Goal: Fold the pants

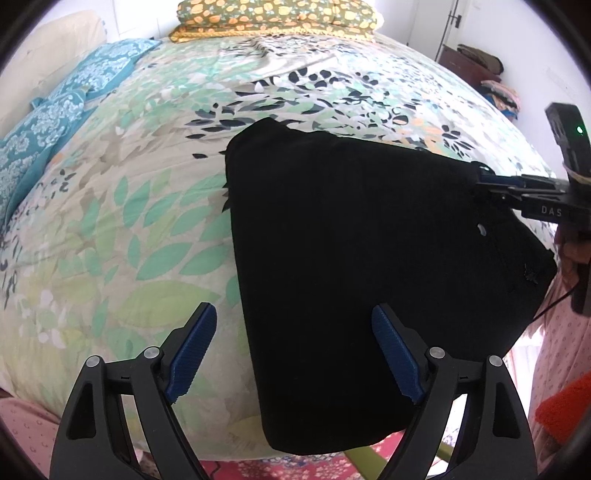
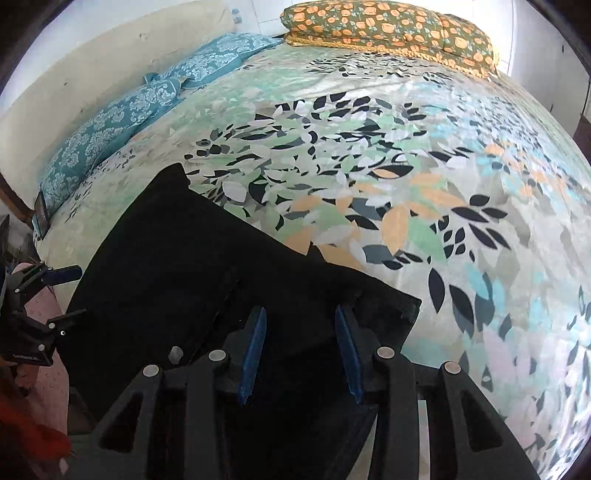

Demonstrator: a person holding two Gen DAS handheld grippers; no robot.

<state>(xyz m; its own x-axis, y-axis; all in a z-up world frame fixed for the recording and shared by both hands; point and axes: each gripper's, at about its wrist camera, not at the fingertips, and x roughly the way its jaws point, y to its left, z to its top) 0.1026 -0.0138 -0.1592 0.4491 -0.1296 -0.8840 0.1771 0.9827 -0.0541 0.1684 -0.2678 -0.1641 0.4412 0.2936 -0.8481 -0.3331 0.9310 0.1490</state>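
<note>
Lying across a wide bed (image 1: 122, 221) with a leaf-print cover, pale wall behind, teal pillows (image 1: 55, 122) along one side and an orange-flowered cushion (image 1: 277, 14) at the far end. Sitting near the bed's front edge, toward the corner: black pants (image 1: 351, 240), already looking folded into a compact slab, one end hanging slightly over the edge.

Judging the handling: soft, limp, light cloth, likely sagging and sliding apart if lifted by one layer only. Not fragile, not slippery on the cotton cover. Looking thick where layers stack, so needing a wide bite. Best taking hold at the two corners of one short edge, pinching all layers together, then carrying that edge over to the opposite one. A small pale spot, perhaps a button or eyelet, showing near the right side; too small to tell.

Left tongs (image 1: 293, 354): standing wide open, low over the near part of the pants, one blue pad above the bedcover, the other above the black cloth, nothing pinched between them.

Right tongs (image 2: 301, 354): parted about halfway, hovering over the pants' other end with black cloth showing in the gap; pads not visibly pressing on it, so apparently holding nothing. From the left camera, reaching in to the cloth's far right edge, tips touching or nearly touching the fabric; not possible telling which.
</note>
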